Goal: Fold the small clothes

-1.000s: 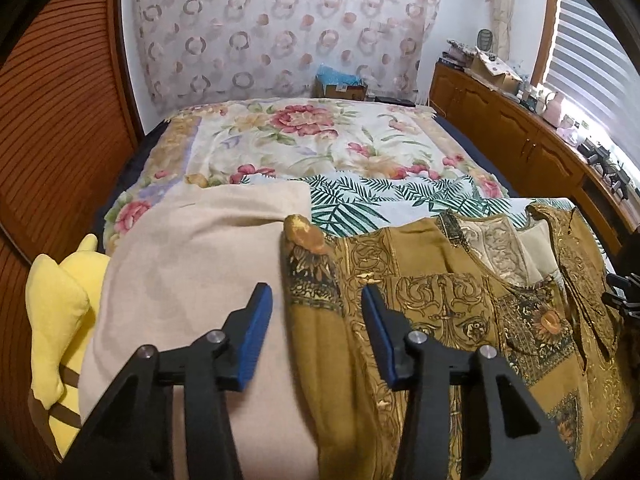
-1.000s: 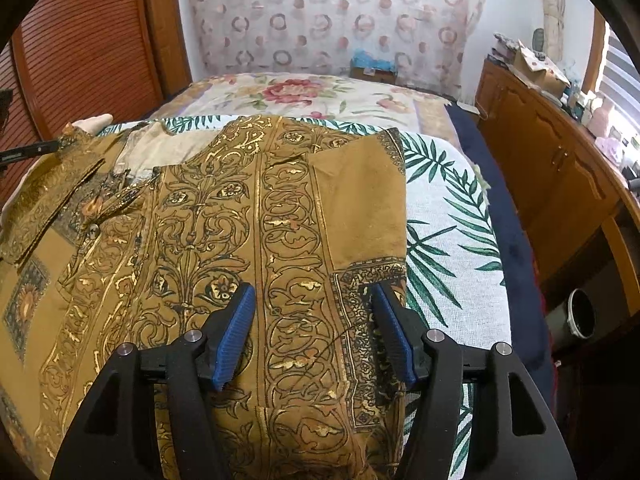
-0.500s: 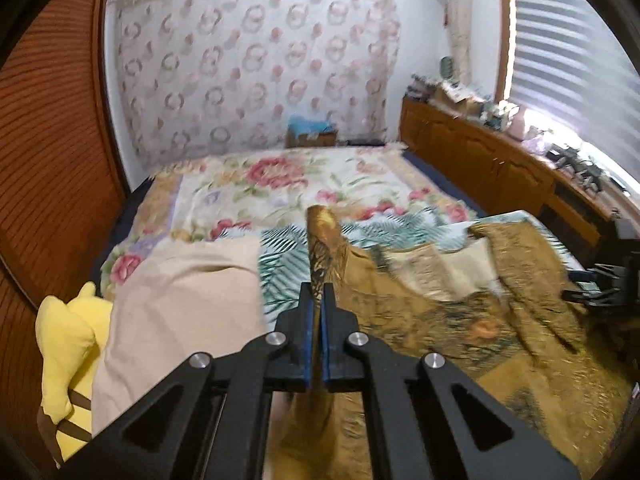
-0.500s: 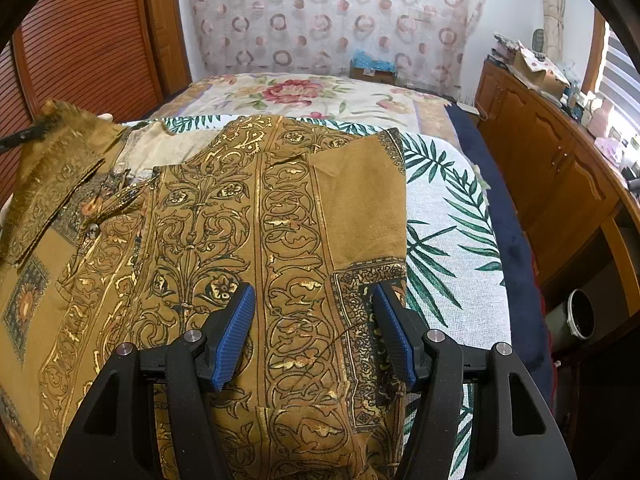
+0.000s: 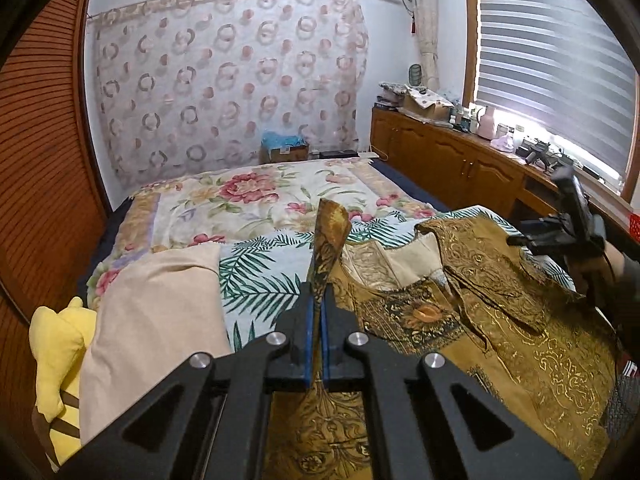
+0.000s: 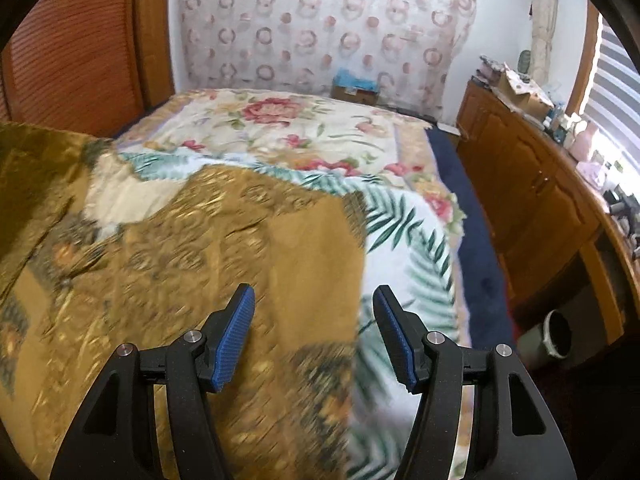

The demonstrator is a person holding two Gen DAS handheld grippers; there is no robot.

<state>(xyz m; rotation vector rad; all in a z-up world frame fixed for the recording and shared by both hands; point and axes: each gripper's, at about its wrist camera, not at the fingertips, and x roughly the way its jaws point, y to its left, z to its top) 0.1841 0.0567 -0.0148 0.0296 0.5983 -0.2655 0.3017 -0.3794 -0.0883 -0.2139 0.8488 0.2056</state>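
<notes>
On the bed, over a white cloth printed with green palm fronds, lies the mustard-brown garment with gold scroll and floral print, spread from the middle of the bed toward its right edge. Left gripper, black-framed with blue pads: jaws clamped on a narrow fold of the garment's edge, which stands up above the fingertips as a pointed flap, raised off the bedding while the rest of the fabric trails beneath the jaws. Right gripper, of the same make: jaws spread wide and clasping nothing, hovering over the garment's plain right portion, with the left blue pad over the fabric and the right pad over the palm-frond cloth beside the garment's edge; the garment here is blurred. The left wrist view shows the right gripper at the far right, carried by a hand in a dark sleeve. Left of the garment rests a plain beige cloth, and beside that a yellow plush toy with brown straps. Farther back lies a floral bedspread with pink roses. Along the right wall runs a wooden cabinet under a window with striped blinds.
</notes>
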